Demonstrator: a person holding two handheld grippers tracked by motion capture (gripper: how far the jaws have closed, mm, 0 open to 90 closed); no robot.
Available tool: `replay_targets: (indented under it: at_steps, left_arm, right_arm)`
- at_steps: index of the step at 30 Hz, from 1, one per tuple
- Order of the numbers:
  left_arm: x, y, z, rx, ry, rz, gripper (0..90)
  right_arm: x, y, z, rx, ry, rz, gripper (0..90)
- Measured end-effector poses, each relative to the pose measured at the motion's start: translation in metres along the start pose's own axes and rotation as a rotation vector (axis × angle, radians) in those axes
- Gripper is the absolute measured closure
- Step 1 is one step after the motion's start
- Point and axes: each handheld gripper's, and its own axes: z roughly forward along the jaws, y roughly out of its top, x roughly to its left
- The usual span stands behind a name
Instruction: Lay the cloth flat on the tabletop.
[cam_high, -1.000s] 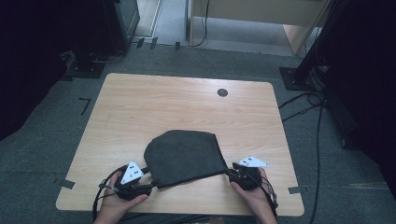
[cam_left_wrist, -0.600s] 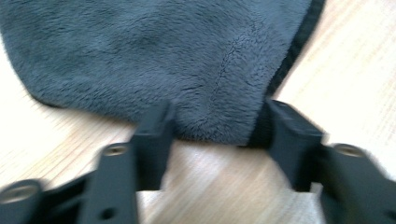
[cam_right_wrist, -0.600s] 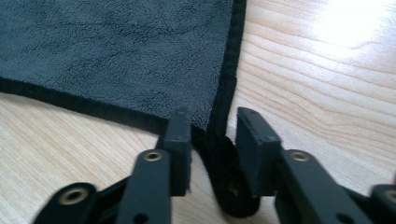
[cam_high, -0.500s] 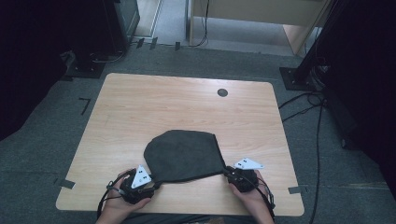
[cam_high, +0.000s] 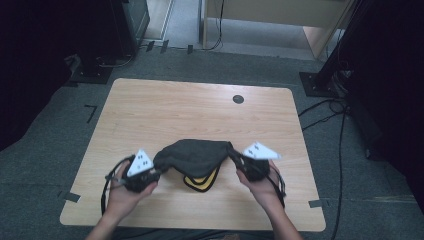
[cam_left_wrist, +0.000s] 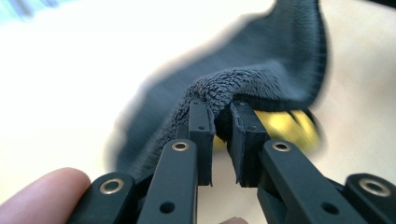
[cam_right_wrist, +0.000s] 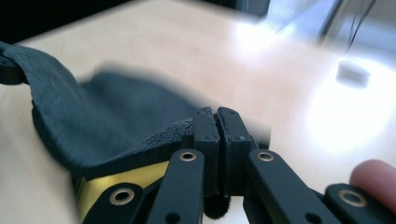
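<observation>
**Lifting the near edge of a cloth to fold it over**

Holding a dark grey, fleecy cloth with a yellow underside (cam_high: 194, 159) by its two near corners, the person has it raised off the pale wooden table (cam_high: 165, 112), at the near half of the top toward 6 o'clock. The left gripper (cam_high: 150, 175) grips the corner at the cloth's 9 o'clock end; in the left gripper view its jaws are clamped on a bunched ridge of the pile (cam_left_wrist: 219, 93), with a narrow gap lower down where the fabric does not reach. The right gripper (cam_high: 239, 161) takes the corner at 3 o'clock; in the right gripper view its jaws are pressed together on the cloth's edge (cam_right_wrist: 154, 135). Between the two the fabric sags, and the yellow side shows beneath it, hanging toward 6 o'clock.

The step in hand looks like a fold: the near edge is up, the far part seemingly on the wood. The next move probably calls for carrying both corners together toward 12 o'clock, level and at the same pace, so the edge lands square on the far edge. Both grips must hold until the cloth lies flat; a slack middle could wrinkle. A small black round grommet (cam_high: 238, 99) sits well apart, toward 1 o'clock.
</observation>
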Motion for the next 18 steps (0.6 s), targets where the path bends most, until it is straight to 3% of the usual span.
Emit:
replay_targets:
  at_steps: [1,2,3,4,5,6,7,8,9,10,11,13,14,16,17,18]
  left_arm:
    - [0.0,0.0,0.0,0.0,0.0,0.0,80.9]
    - [0.029,0.031,0.007,-0.048,0.05,-0.122,80.6]
    - [0.046,0.043,0.011,-0.074,0.121,-0.182,79.3]
    - [0.046,0.043,0.011,-0.074,0.121,-0.182,75.6]
    - [0.076,0.058,0.018,-0.127,0.293,-0.285,69.0]
    - [0.089,0.061,0.02,-0.134,0.351,-0.34,60.4]
    - [0.089,0.061,0.02,-0.134,0.351,-0.34,52.6]
    - [0.099,0.061,0.021,-0.137,0.375,-0.375,50.2]
    - [0.105,0.059,0.02,-0.139,0.364,-0.386,50.2]
    - [0.108,0.055,0.02,-0.131,0.352,-0.379,47.5]
    - [0.107,0.048,0.021,-0.124,0.348,-0.369,47.5]
    - [0.101,0.032,0.026,-0.084,0.323,-0.35,47.3]
    - [0.096,0.023,0.029,-0.057,0.303,-0.34,47.6]
    - [0.081,0.004,0.037,-0.014,0.246,-0.335,48.2]
    - [0.064,-0.007,0.042,0.012,0.201,-0.309,48.7]
    - [0.064,-0.007,0.042,0.012,0.201,-0.309,48.7]
  right_arm:
    - [-0.003,0.021,0.01,-0.019,-0.009,-0.019,87.2]
    - [-0.01,0.041,0.021,-0.038,-0.017,-0.005,87.0]
    - [-0.018,0.061,0.033,-0.059,-0.042,0.019,84.9]
    - [-0.027,0.077,0.046,-0.082,-0.101,0.025,81.7]
    - [-0.038,0.09,0.057,-0.091,-0.153,0.053,78.3]
    - [-0.049,0.099,0.065,-0.098,-0.176,0.105,73.0]
    - [-0.057,0.103,0.07,-0.104,-0.183,0.171,67.5]
    - [-0.061,0.105,0.072,-0.11,-0.173,0.22,66.1]
    - [-0.061,0.105,0.072,-0.11,-0.173,0.22,66.1]
    - [-0.06,0.098,0.073,-0.1,-0.141,0.221,63.2]
    - [-0.06,0.098,0.073,-0.1,-0.141,0.221,63.2]
    - [-0.053,0.08,0.075,-0.06,-0.135,0.155,62.2]
    - [-0.052,0.073,0.076,-0.039,-0.136,0.146,61.8]
    - [-0.051,0.052,0.078,0.006,-0.125,0.173,61.8]
    - [-0.048,0.028,0.077,0.059,-0.087,0.234,61.3]
    - [-0.046,0.02,0.077,0.078,-0.076,0.239,61.3]
